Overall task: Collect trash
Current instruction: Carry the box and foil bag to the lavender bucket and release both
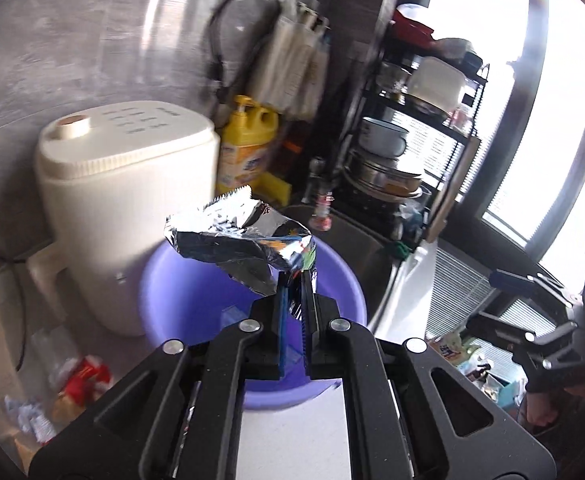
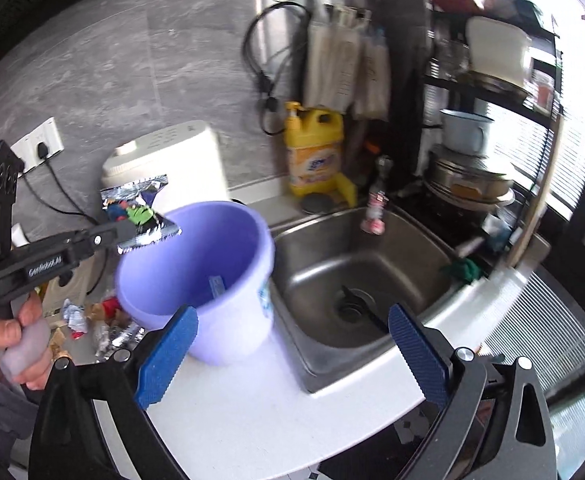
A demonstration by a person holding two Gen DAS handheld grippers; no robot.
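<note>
Crumpled foil wrapper point(image 1: 248, 240) is pinched by 1 corner in the left gripper point(image 1: 292, 300), jaws clamped tight on it, hanging right over the open purple bucket point(image 1: 164, 280), so a release should drop it in. Bucket sits on the white counter point(image 2: 252, 412), sink point(image 2: 356, 264) just beside it at 3 o'clock. Right gripper point(image 2: 292, 356) hangs back with jaws wide apart, empty. More trash point(image 1: 80, 380) at 8 o'clock, probably wrappers, too blurry to call. Plenty of room above the rim.
</note>
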